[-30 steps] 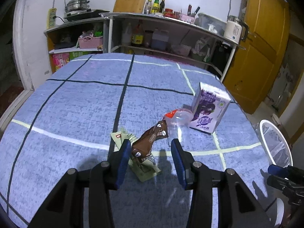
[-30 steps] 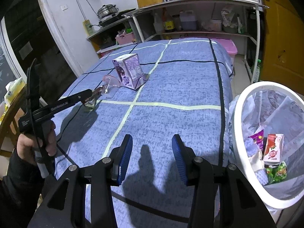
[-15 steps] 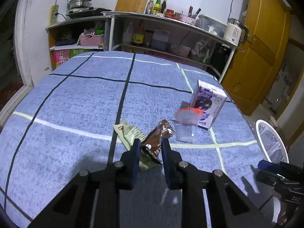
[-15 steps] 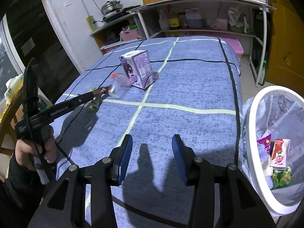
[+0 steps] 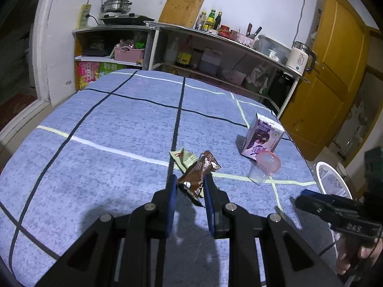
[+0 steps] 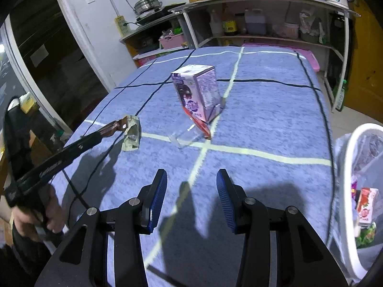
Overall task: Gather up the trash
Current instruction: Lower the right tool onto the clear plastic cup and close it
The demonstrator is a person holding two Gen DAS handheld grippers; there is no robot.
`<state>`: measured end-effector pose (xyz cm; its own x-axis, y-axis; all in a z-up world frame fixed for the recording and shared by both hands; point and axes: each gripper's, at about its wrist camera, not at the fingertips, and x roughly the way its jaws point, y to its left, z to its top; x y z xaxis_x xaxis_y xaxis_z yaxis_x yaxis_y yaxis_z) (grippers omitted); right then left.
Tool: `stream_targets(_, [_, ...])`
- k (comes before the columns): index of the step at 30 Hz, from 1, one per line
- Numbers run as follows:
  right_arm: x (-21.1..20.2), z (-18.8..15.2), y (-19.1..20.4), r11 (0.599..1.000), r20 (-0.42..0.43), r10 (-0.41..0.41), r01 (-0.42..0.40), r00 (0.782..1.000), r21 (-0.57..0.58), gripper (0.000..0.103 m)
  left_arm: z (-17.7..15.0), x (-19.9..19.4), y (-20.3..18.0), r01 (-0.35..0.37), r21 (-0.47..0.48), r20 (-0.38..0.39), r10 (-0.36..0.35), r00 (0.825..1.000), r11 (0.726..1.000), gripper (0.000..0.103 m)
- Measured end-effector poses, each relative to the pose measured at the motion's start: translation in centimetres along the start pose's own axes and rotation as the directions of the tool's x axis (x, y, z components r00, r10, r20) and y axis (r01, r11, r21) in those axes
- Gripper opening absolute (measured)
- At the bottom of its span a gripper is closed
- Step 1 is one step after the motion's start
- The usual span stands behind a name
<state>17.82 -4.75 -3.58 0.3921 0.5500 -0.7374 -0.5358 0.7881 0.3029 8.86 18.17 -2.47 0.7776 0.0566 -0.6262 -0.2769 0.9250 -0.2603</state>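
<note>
My left gripper is shut on a brown snack wrapper and holds it above the blue checked tablecloth. The wrapper also shows in the right wrist view. A pale green wrapper lies flat just beyond it. A clear plastic cup with a red rim lies on its side beside an upright purple carton. My right gripper is open and empty, low over the near part of the cloth, facing the carton. It also shows at the right edge of the left wrist view.
A white mesh trash bin stands off the table's right edge and holds several wrappers and a red carton. Shelves with bottles and pots stand behind the table. A yellow door is at the right.
My left gripper closed on the brown wrapper and lifted it off the cloth. My right gripper moved in toward the carton and cup, still open.
</note>
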Motion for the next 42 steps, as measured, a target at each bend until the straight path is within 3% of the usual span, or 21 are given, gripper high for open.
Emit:
stream_targets(7, [2.5, 2.0, 0.4, 0.998, -0.012, 0.028, -0.027, 1.000, 0.064, 0.044, -0.2, -0.1, 0.8, 0.014, -0.014, 0.007, -0.014, 1.000, 1.000, 0.023])
stream_targets(11, [3.8, 3.4, 0.9, 0.995, -0.007, 0.042, -0.041, 0.999, 0.086, 0.056, -0.3, -0.2, 1.2, 0.021, -0.021, 0.011, -0.020, 1.000, 1.000, 0.023])
stream_targets(14, [4.8, 4.1, 1.1, 0.993, -0.007, 0.046, -0.045, 0.999, 0.107, 0.056, -0.3, -0.3, 1.6, 0.023, -0.028, 0.015, -0.023, 1.000, 0.999, 0.023])
stream_targets(24, [6.9, 5.1, 1.0, 0.980, -0.021, -0.012, 0.016, 1.000, 0.197, 0.056, -0.3, -0.5, 2.7, 0.038, -0.045, 0.024, -0.037, 0.999, 0.998, 0.023])
stream_targets(25, [6.9, 5.2, 1.0, 0.980, -0.017, -0.015, 0.018, 1.000, 0.201, 0.056, -0.3, -0.5, 2.7, 0.040, -0.046, 0.024, -0.039, 0.999, 0.998, 0.023])
stream_targets(28, [6.8, 5.1, 1.3, 0.981, -0.013, -0.030, 0.032, 0.999, 0.190, 0.039, -0.4, -0.5, 2.9, 0.044, -0.049, 0.022, -0.043, 0.999, 0.998, 0.023])
stream_targets(42, [4.1, 3.4, 1.5, 0.990, 0.021, -0.019, 0.016, 1.000, 0.142, 0.033, -0.6, -1.2, 1.4, 0.049, -0.022, 0.025, -0.049, 0.998, 0.999, 0.023])
